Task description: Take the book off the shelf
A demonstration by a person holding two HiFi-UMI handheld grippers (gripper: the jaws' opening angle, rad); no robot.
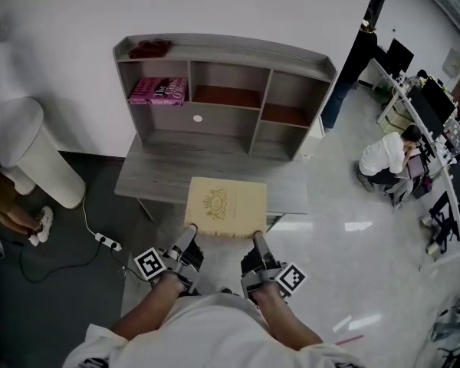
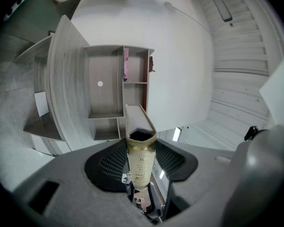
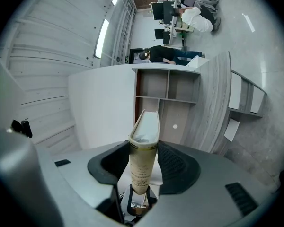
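A thick cream book (image 1: 225,205) with a gold emblem on its cover is held flat in front of me, over the front edge of the grey desk (image 1: 157,176). My left gripper (image 1: 190,236) is shut on the book's near left corner. My right gripper (image 1: 257,241) is shut on its near right corner. In the left gripper view the book (image 2: 141,157) stands edge-on between the black pads (image 2: 112,162). The right gripper view shows the same book (image 3: 144,160) clamped between its pads (image 3: 176,164). The grey shelf unit (image 1: 224,53) stands at the back of the desk.
Pink books (image 1: 159,90) lie in the shelf's top left compartment, and a dark red object (image 1: 149,49) sits on its top. A white cylinder (image 1: 32,156) and a power strip (image 1: 107,242) are on the floor at left. A person (image 1: 385,158) crouches at right near desks with monitors (image 1: 437,102).
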